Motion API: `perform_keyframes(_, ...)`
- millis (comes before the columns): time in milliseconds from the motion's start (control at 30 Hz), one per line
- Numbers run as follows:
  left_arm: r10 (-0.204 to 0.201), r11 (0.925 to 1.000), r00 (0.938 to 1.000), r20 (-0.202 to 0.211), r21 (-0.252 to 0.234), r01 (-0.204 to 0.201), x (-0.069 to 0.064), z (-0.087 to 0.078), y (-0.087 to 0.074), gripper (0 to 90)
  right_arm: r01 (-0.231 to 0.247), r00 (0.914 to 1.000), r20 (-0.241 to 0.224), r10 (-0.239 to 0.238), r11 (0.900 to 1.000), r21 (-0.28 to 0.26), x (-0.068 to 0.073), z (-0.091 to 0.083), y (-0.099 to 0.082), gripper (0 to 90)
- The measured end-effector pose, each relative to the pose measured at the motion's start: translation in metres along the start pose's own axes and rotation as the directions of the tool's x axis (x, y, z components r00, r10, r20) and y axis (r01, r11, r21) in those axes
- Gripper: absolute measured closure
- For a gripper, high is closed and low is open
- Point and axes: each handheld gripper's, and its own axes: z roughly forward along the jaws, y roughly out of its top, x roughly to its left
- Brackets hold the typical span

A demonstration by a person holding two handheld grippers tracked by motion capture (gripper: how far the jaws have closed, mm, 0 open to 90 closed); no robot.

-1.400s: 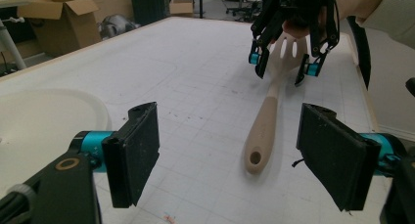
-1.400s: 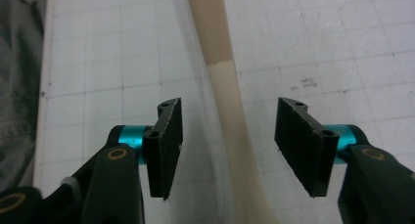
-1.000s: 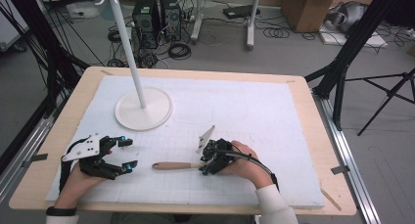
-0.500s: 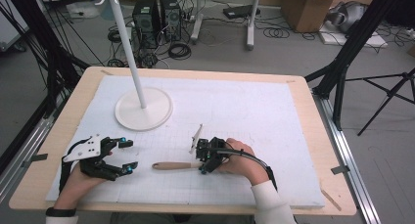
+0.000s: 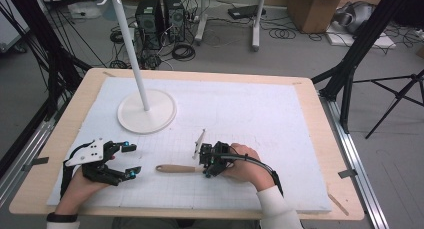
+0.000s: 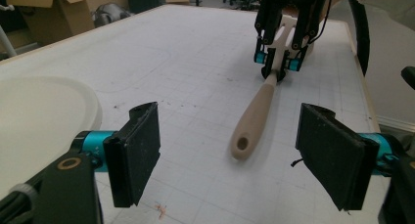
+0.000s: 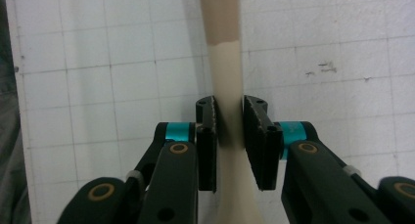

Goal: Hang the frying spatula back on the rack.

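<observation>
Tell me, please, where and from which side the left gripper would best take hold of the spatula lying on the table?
Probably the wooden handle, near its free end with the hanging hole. The spatula lies flat, that end pointing toward the open left gripper, while the right gripper, jaws having just closed, clamps the pale neck. Coming from above, jaws straddling the handle's width, looks best.

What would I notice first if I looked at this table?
Probably the right gripper, near the front middle of the table, pinching the pale neck of a spatula whose wooden handle lies flat and points toward the left gripper; its jaws have just been closing on it. The left gripper waits with its jaws wide apart and nothing between them. Behind it, a tall white stand rises from a round base.
</observation>
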Motion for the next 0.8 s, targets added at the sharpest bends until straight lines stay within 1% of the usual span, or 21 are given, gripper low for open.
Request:
perform_keyframes(100,0.0,1.0,1.0,0.001,-0.004,0.0,0.0,-0.001,0.0,25.2,-0.015,0.9999,-0.002,0.015,0.9999,-0.002,0.0,0.0,-0.001,77.5)
perform_keyframes(200,-0.001,1.0,1.0,-0.004,-0.005,0.001,0.0,-0.002,0.0,25.2,-0.027,0.9996,-0.005,0.027,0.9993,-0.024,0.0,-0.001,-0.004,77.6)
perform_keyframes(300,-0.001,1.0,1.0,-0.005,-0.007,0.001,0.0,-0.002,0.0,25.2,-0.04,0.9991,-0.014,0.04,0.9974,-0.06,-0.002,-0.001,-0.009,77.6)
perform_keyframes(333,0.0,1.0,1.0,-0.004,-0.007,0.0,0.0,-0.002,0.0,25.3,-0.053,0.9985,-0.019,0.052,0.9959,-0.073,-0.002,-0.002,-0.011,77.6)
perform_keyframes(433,-0.002,0.9999,1.0,-0.007,-0.01,0.002,0.0,-0.002,0.0,25.3,-0.07,0.9975,-0.016,0.068,0.9897,-0.125,-0.004,-0.004,-0.018,77.6)
perform_keyframes(500,-0.003,0.9999,1.0,-0.008,-0.013,0.003,0.0,-0.002,0.0,25.3,-0.083,0.9965,-0.006,0.083,0.9834,-0.161,-0.005,-0.007,-0.023,77.6)
perform_keyframes(600,0.0,0.9999,1.0,-0.007,-0.015,0.0,0.0,-0.002,0.001,25.3,-0.107,0.9939,0.004,0.11,0.9685,-0.225,-0.006,-0.014,-0.03,77.6)
perform_keyframes(633,0.0,0.9999,1.0,-0.007,-0.015,0.0,0.0,-0.002,0.001,25.2,-0.111,0.9928,0.015,0.118,0.9625,-0.248,-0.006,-0.016,-0.032,77.6)
perform_keyframes(667,-0.002,0.9999,1.0,-0.007,-0.017,0.002,0.0,-0.002,0.001,25.2,-0.12,0.9916,0.018,0.128,0.9592,-0.256,-0.006,-0.019,-0.033,77.6)
perform_keyframes(700,-0.001,0.9999,1.0,-0.006,-0.014,0.001,0.0,-0.002,0.001,25.3,-0.114,0.991,0.037,0.128,0.9548,-0.275,-0.006,-0.021,-0.034,77.6)
perform_keyframes(800,0.001,0.9998,1.0,-0.007,-0.02,-0.001,-0.001,-0.002,0.002,25.3,-0.13,0.9871,0.046,0.153,0.9367,-0.325,-0.005,-0.03,-0.036,77.6)
